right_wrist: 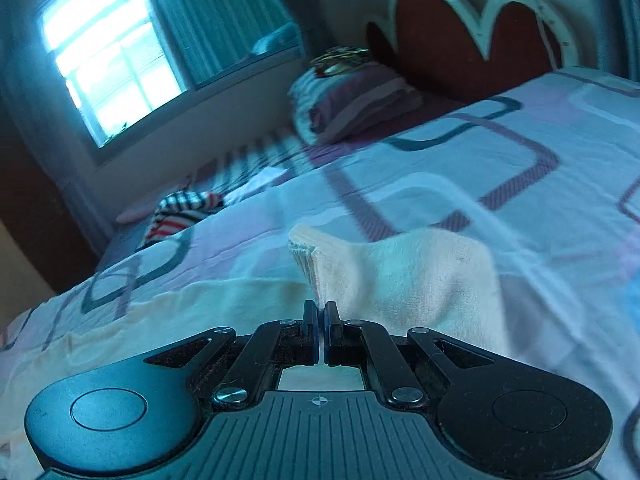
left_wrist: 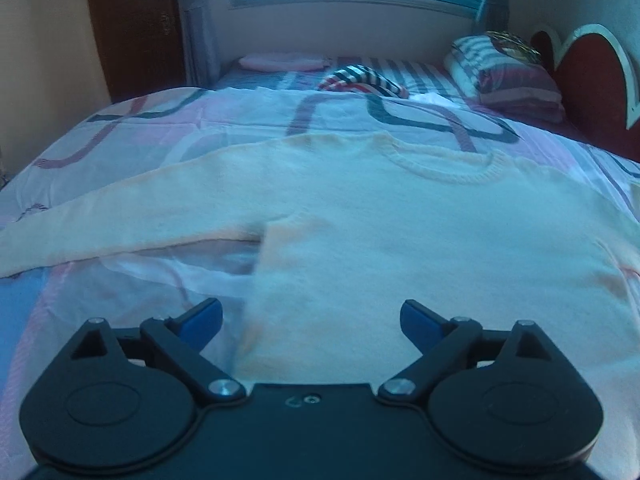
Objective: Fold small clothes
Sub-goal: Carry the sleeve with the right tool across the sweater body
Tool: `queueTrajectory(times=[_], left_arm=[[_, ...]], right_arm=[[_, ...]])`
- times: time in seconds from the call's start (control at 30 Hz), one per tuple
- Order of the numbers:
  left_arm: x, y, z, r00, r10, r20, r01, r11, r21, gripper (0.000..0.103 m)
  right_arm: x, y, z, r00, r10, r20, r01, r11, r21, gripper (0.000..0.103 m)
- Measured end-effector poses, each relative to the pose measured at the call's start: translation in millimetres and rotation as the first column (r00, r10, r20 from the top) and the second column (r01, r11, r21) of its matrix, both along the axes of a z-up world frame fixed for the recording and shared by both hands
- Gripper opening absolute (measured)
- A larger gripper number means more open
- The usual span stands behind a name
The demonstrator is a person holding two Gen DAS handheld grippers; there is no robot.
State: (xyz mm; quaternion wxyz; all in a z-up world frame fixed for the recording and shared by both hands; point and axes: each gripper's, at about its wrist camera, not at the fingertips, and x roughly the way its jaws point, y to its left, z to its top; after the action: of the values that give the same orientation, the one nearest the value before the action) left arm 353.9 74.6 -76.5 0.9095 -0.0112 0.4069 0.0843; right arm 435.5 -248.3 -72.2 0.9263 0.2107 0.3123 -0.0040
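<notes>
Cream sweater (left_wrist: 400,220) sleeve (right_wrist: 400,276) in pinched right tongs (right_wrist: 321,316); left tongs (left_wrist: 312,316) spread, empty.

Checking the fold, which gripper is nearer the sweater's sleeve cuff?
Right. The right gripper is shut on the raised sleeve just below the sleeve cuff. The left gripper hangs open over the sweater body, gripping nothing.

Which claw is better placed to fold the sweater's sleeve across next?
Probably right: the right claw is shut on the sleeve, cuff lifted. The left claw hovers open above the sweater.
</notes>
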Motion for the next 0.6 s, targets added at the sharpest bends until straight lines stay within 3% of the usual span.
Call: queueTrajectory(times=[0.27,0.6], left_arm=[[6,36,5,0.999,0.037,0.018,-0.037,0.999,-0.019,0.096],[4,72,6,0.998,0.068,0.019,-0.067,0.997,-0.038,0.095]], right_arm=[[17,131,-9,0.976,0.217,-0.003,-0.217,0.974,-0.063,0.001],[18,231,-29,0.92,0.391,-0.024,-0.39,0.91,-0.14,0.001]])
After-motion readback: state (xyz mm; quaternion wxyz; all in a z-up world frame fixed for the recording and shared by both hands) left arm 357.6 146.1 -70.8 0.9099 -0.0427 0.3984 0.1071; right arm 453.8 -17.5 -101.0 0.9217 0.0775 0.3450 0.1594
